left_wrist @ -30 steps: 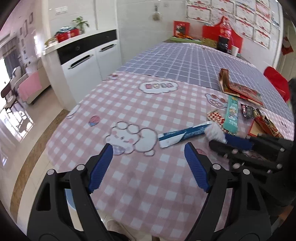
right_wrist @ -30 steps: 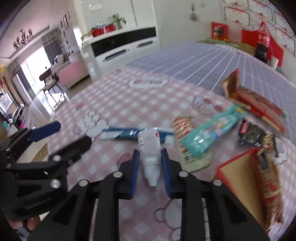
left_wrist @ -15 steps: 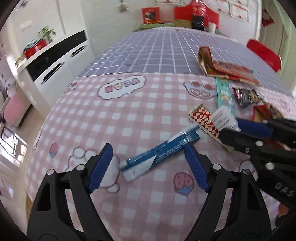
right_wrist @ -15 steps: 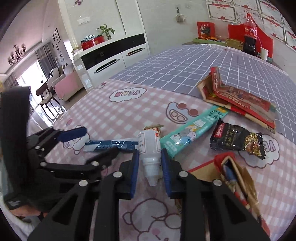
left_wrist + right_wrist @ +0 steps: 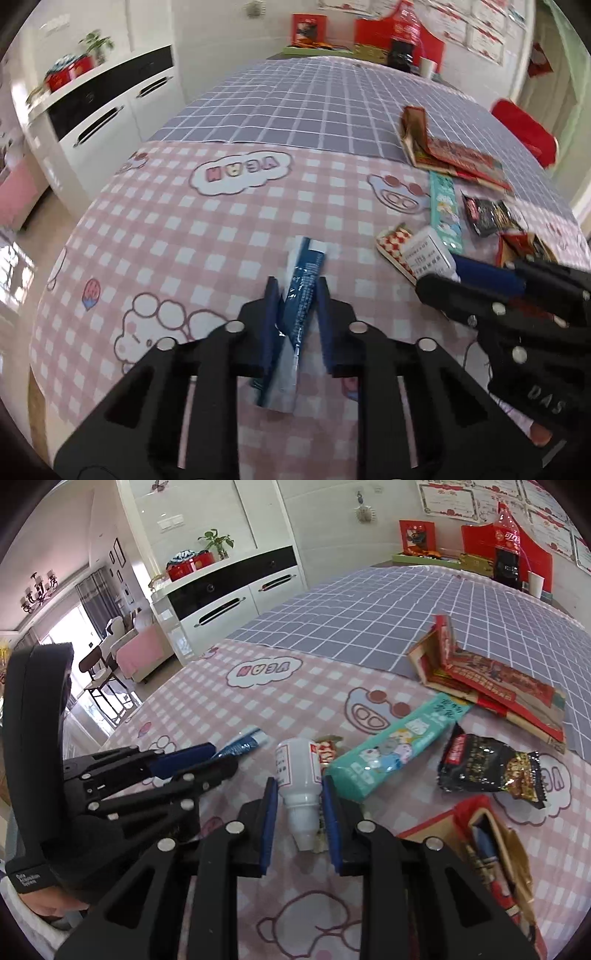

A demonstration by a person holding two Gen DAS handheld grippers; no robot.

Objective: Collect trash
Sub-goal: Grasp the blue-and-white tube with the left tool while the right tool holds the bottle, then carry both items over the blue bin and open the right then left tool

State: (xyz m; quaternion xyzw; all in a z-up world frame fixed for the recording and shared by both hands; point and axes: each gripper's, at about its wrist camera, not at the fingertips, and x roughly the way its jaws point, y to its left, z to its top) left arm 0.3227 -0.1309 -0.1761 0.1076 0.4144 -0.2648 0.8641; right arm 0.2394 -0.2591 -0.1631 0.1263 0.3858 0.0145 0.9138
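Note:
My left gripper (image 5: pixel 294 291) is shut on a blue and white wrapper (image 5: pixel 301 295) lying on the pink checked tablecloth; it also shows in the right wrist view (image 5: pixel 242 743). My right gripper (image 5: pixel 299 790) is shut on a small white bottle (image 5: pixel 298 779), also seen in the left wrist view (image 5: pixel 428 254) beside my left gripper. Loose trash lies to the right: a teal packet (image 5: pixel 399 744), a black snack bag (image 5: pixel 487 766), a red checked wrapper (image 5: pixel 393 245) and flattened red cartons (image 5: pixel 491 679).
An open red box (image 5: pixel 480 842) sits at the near right. A grey checked cloth (image 5: pixel 369 609) covers the far table. A cola bottle (image 5: pixel 506 546) and paper cup (image 5: pixel 535 583) stand at the far end. A white cabinet (image 5: pixel 229 598) stands left.
My left gripper has moved onto the blue wrapper and closed on it; it was open before. My right gripper keeps hold of the white bottle.

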